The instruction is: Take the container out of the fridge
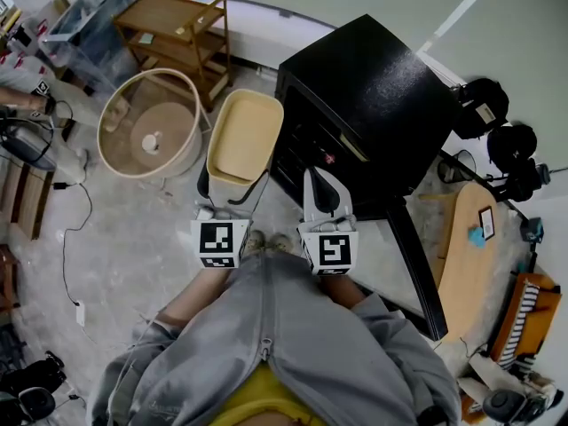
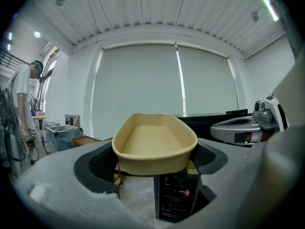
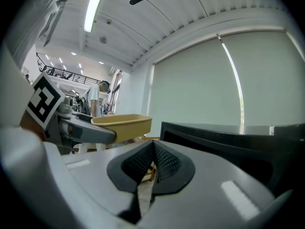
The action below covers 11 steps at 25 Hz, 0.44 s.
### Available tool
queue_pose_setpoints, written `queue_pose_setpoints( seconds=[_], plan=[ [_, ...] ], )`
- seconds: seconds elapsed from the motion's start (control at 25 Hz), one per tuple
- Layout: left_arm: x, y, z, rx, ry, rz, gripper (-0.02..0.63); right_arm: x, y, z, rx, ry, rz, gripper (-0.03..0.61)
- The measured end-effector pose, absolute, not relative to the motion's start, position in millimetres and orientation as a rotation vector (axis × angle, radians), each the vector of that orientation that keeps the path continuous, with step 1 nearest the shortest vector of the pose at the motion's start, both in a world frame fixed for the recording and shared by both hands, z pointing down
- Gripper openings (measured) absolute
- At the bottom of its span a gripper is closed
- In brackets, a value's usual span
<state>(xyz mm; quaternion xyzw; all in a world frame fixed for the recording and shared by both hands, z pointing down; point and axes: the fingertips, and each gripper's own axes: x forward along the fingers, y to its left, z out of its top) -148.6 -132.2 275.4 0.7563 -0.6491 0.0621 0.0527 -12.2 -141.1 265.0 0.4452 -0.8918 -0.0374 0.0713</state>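
Observation:
A beige oval container [image 1: 244, 136] hangs in the air in front of the black fridge [image 1: 364, 105]. My left gripper [image 1: 232, 185] is shut on its near end, the jaws spread wide with a pad on each side wall. In the left gripper view the container [image 2: 155, 144] sits between the pads of my left gripper [image 2: 155, 163], above the fridge's open front [image 2: 176, 199]. My right gripper [image 1: 321, 193] is held beside it, nearer the fridge, shut and empty. In the right gripper view the pads of my right gripper [image 3: 151, 163] meet, with the container [image 3: 121, 123] to the left.
The fridge door [image 1: 417, 264] stands open at my right. A round wooden basket [image 1: 151, 136] sits left of the container, with a wooden shelf cart [image 1: 177, 34] and a plastic bin [image 1: 89, 25] behind it. A wooden table [image 1: 470, 256] is at the right. A person [image 2: 21, 104] stands far left.

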Motion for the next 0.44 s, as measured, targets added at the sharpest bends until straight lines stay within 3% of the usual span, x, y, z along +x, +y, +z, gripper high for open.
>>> queue_pose_setpoints(
  seconds=[0.44],
  plan=[
    [-145.7,-139.8,276.4,2.319,-1.962,0.212,0.483,-11.2,-148.7,274.3,1.321,-2.667,-0.066,0.0]
  ],
)
